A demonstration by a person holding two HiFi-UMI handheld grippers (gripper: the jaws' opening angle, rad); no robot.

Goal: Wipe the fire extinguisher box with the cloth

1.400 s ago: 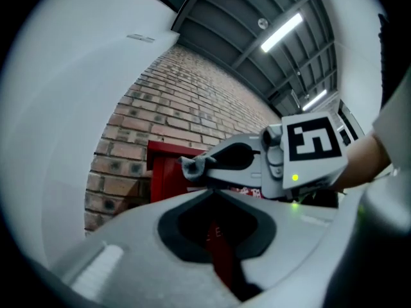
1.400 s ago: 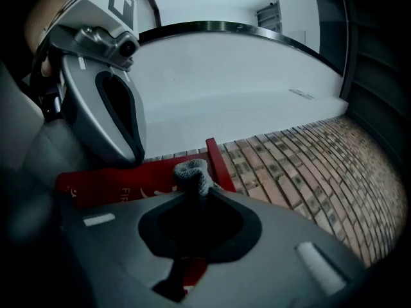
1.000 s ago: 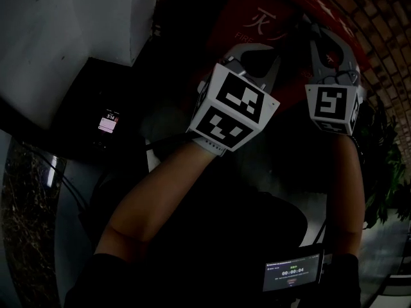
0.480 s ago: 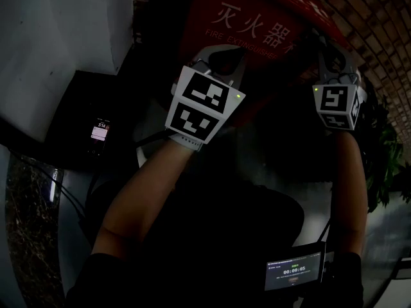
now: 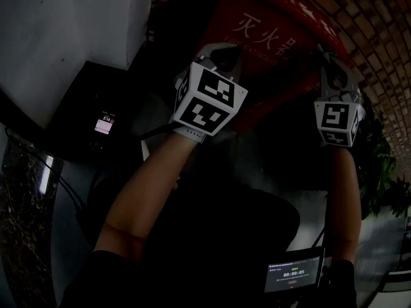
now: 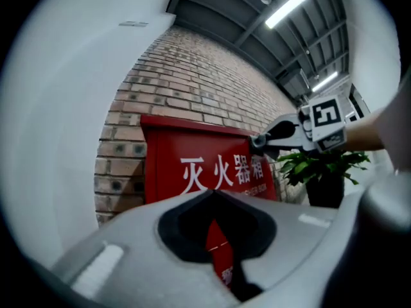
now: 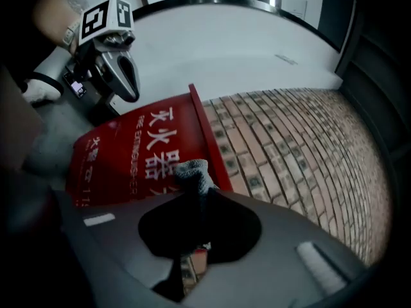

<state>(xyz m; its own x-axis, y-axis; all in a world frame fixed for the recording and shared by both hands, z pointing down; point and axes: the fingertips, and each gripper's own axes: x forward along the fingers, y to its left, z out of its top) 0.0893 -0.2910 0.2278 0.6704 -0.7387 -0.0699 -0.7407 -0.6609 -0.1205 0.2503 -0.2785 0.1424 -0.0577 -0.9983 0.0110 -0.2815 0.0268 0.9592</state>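
The brick wall [image 6: 192,76] fills the upper middle of my left gripper view and the whole right side of my right gripper view. A white wall [image 5: 58,37] takes the upper left of the head view. The red fire extinguisher box [image 6: 192,153] stands against the bricks. It sits at the centre of the left gripper view and at the top middle of the head view, beyond both my grippers. A potted plant [image 6: 321,165] stands just right of it.

My left gripper [image 6: 212,195] has its jaws together with nothing between them, and the box front shows through the gap behind the tips. My right gripper [image 7: 196,197] is clamped on the grey cloth [image 7: 192,174]. A tuft of it pokes up over the box's brick-side edge, and I cannot tell whether it touches. A small lit phone [image 5: 106,123] lies at the left of the head view.
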